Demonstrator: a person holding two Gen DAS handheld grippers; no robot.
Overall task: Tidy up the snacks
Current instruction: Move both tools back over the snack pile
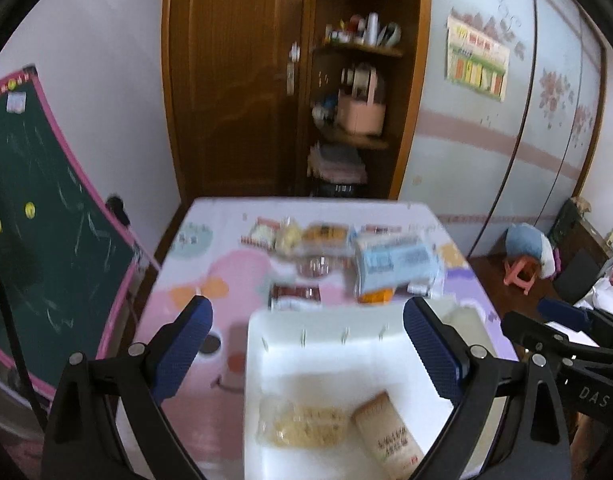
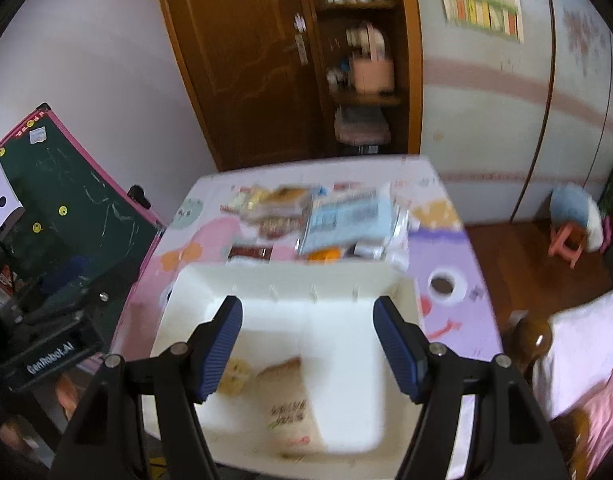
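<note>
White plastic forms the bin [image 1: 266,360] that sits on the near part of the table [image 1: 194,248], which is covered with a pink and lilac cartoon cloth. Inside the bin lie two snacks: a clear packet of pale biscuits [image 1: 302,426] and, at its 3 o'clock and just beside it, a tan wrapped bar [image 1: 386,434] with printed text. The right wrist view shows the same tan bar [image 2: 290,416] in the bin's left compartment [image 2: 210,408]; a raised divider [image 2: 338,360] separates it from the right compartment.

Beyond the bin, at its 12 o'clock, a cluster of loose snacks [image 1: 326,248] stays on the cloth, among them a large light-blue pack [image 1: 394,262], an orange item [image 1: 376,295] and a dark red packet [image 1: 296,292]; blur hides finer detail.

The left gripper [image 1: 306,354] hangs over the bin with its blue pads spread wide, gripping nothing. The right gripper [image 2: 306,346] also hovers above the bin, fingers apart and empty.

At the table's 9 o'clock leans a green chalkboard [image 1: 46,216] with a pink frame; at 12 o'clock stands a brown wooden wardrobe [image 1: 234,80] with open shelves. A pink stool [image 1: 520,274] stands at 3 o'clock.
</note>
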